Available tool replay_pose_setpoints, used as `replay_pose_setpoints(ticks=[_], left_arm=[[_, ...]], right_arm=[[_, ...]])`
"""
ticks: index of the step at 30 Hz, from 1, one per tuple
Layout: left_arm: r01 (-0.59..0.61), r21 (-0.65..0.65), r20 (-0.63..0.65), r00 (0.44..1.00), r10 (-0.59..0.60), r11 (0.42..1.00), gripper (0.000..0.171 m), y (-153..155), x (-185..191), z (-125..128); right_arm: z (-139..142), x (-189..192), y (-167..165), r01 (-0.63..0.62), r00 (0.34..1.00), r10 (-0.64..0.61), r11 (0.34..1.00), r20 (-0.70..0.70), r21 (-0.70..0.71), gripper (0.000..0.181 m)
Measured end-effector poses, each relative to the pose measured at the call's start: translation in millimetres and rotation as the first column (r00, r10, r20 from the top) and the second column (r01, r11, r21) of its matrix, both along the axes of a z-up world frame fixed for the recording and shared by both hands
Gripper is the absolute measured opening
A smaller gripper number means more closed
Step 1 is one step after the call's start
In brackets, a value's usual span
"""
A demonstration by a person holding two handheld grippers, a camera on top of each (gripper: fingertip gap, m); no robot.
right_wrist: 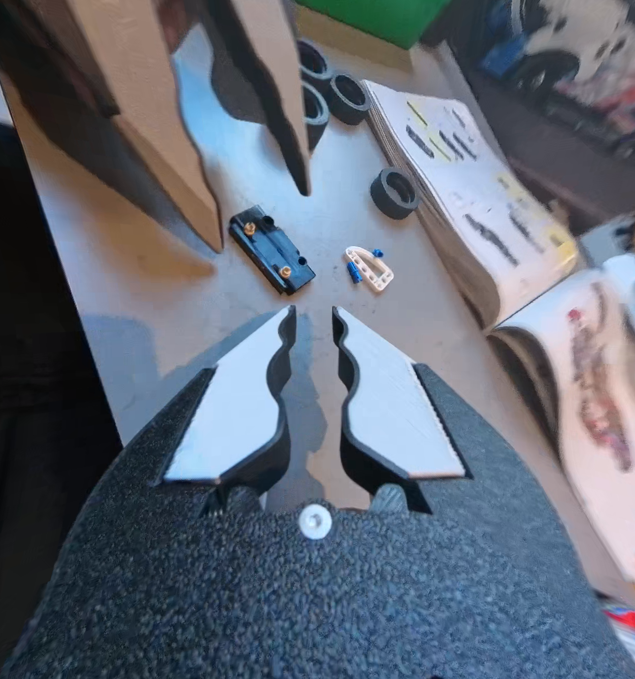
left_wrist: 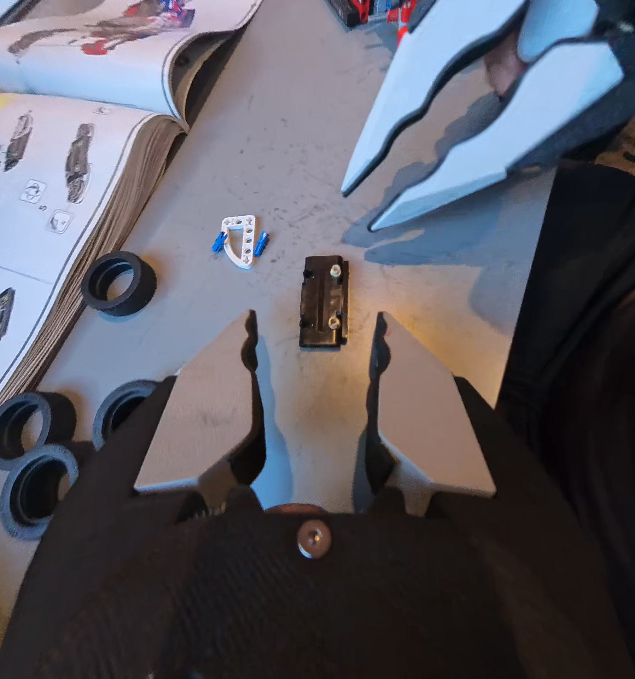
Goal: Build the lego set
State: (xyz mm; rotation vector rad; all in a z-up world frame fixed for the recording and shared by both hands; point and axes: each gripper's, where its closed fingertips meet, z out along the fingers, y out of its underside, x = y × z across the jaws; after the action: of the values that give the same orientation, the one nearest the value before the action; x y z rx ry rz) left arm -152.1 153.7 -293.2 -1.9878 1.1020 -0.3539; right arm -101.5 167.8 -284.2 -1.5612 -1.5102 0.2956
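A black flat lego piece [left_wrist: 323, 301] with two tan pins lies on the grey table; it also shows in the right wrist view [right_wrist: 271, 250]. A white curved lego frame [left_wrist: 242, 240] lies to its left with two blue pins [left_wrist: 261, 244] beside it; the frame also shows in the right wrist view [right_wrist: 369, 272]. My left gripper [left_wrist: 316, 316] is open and empty, hovering just short of the black piece. My right gripper [right_wrist: 313, 310] is open a narrow gap and empty, just short of the same piece from the opposite side. It also shows in the left wrist view [left_wrist: 356, 209].
Several black rubber tyres [left_wrist: 119, 283] lie left of the parts, near two open instruction booklets [left_wrist: 51, 205]. The tyres [right_wrist: 395, 194] and booklets [right_wrist: 492, 205] also show in the right wrist view. The table edge [left_wrist: 521, 301] drops off on the right. A green box [right_wrist: 374, 18] stands at the far end.
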Motion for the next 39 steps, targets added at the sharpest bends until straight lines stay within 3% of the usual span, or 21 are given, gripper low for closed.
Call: replay_pose_setpoints(ticks=[3,6,10,14,17,18,22,25,29,32,36,37,39], left_arm=[[-0.021,0.013,0.025,0.999,0.021,1.000,0.063,-5,-11,4],[-0.033,0.073,0.045,0.999,0.030,0.997,0.061,-6,-21,12],[-0.009,0.112,0.047,0.999,0.003,0.994,0.058,-8,-23,16],[0.048,0.171,0.034,0.998,-0.055,0.984,0.054,-2,-7,20],[0.048,0.138,-0.047,0.998,-0.042,0.989,0.053,14,0,6],[0.052,0.107,-0.065,0.997,-0.045,0.993,0.050,18,2,1],[0.067,-0.035,-0.012,0.998,-0.068,0.997,0.000,19,1,-6],[0.005,-0.012,-0.029,1.000,-0.005,1.000,0.000,22,-18,-6],[-0.064,0.028,-0.056,0.996,0.065,0.998,0.000,21,-42,-5],[-0.109,0.026,-0.047,0.993,0.111,0.994,0.008,22,-50,-4],[-0.143,0.006,-0.025,0.989,0.143,0.990,0.018,20,-57,-3],[-0.151,0.004,-0.021,0.988,0.151,0.989,0.021,20,-58,-3],[-0.162,0.002,-0.017,0.987,0.162,0.987,0.024,19,-61,-3]], right_arm=[[4,4,20,0.124,0.988,-0.139,0.974,-0.071,-0.187,0.020],[4,-1,36,0.176,0.962,-0.238,0.915,-0.132,-0.364,0.035],[0,-8,57,0.220,0.955,-0.278,0.898,-0.101,-0.381,0.037],[2,-12,73,0.176,0.984,-0.167,0.924,0.057,-0.338,0.019],[2,-6,88,0.122,0.971,-0.054,0.950,0.232,-0.288,0.024],[1,-5,93,0.096,0.957,-0.016,0.959,0.288,-0.265,0.026],[-4,-19,93,-0.075,0.892,0.182,0.962,0.413,-0.262,0.037],[-18,-24,81,-0.191,0.807,0.325,0.934,0.493,-0.303,0.044],[-23,-34,70,-0.307,0.751,0.447,0.888,0.485,-0.343,0.030],[-25,-31,68,-0.267,0.748,0.455,0.873,0.483,-0.408,0.024],[-26,-11,61,-0.034,0.800,0.317,0.872,0.510,-0.488,0.025],[-26,-6,54,0.000,0.814,0.294,0.862,0.500,-0.508,0.031],[-25,3,40,0.042,0.840,0.255,0.850,0.480,-0.525,0.023]])
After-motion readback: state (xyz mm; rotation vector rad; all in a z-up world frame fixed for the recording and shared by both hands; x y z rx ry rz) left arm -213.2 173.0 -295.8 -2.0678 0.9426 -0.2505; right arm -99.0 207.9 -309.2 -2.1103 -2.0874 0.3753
